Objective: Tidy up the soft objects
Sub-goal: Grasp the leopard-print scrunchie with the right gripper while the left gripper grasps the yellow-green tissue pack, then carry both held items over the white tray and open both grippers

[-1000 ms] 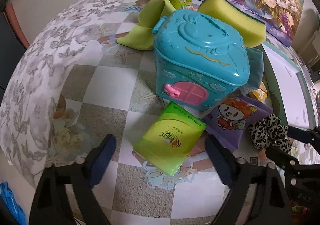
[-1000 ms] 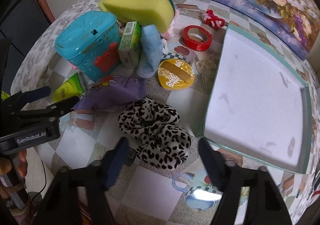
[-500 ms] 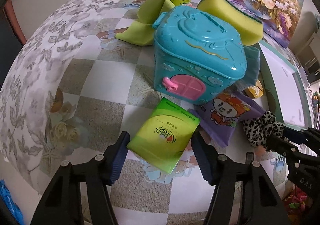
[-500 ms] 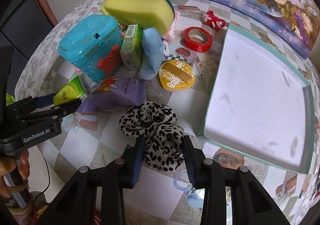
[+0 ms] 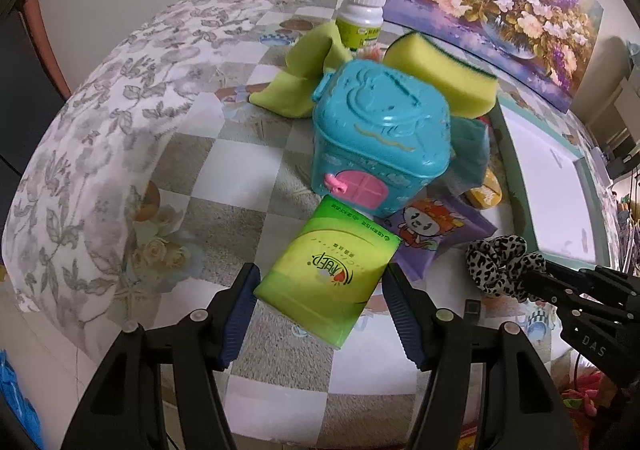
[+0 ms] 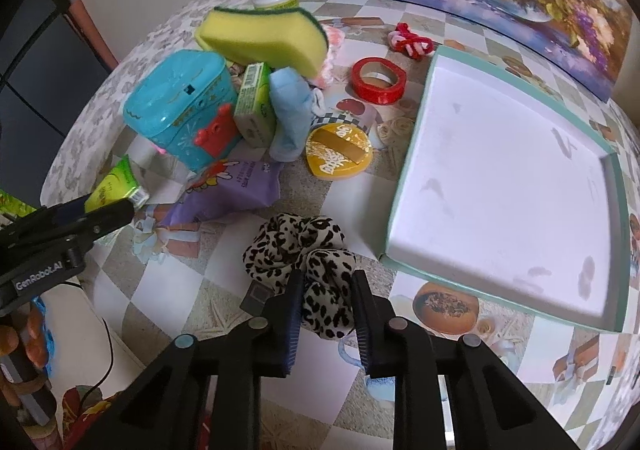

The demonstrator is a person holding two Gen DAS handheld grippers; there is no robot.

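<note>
Scrunchie [image 6: 303, 261]: leopard print, lying on the tablecloth [image 6: 408, 398] just beside the near edge of the white tray [image 6: 404, 185].
Right gripper [image 6: 325, 316]: clenched on the near loop of the scrunchie; fabric bunches between the pads.
Tissue pack [image 5: 329, 273]: green, flat on the cloth in front of the blue toy house [image 5: 382, 137].
Left gripper [image 5: 320, 314]: pads sit at both long sides of the pack; cannot tell whether they are pressing it yet (no dent visible).
Handling, scrunchie: judged very light and limp; will dangle, so a pinch through one gathered fold suits.
Handling, pack: judged light and squashy, film probably slick; grip across the middle.
Right view only: tray interior, red tape roll [image 6: 379, 80], second green pack [image 6: 254, 105] behind the house.
Left view only: pack's printed face, house's pink door [image 5: 360, 189].
</note>
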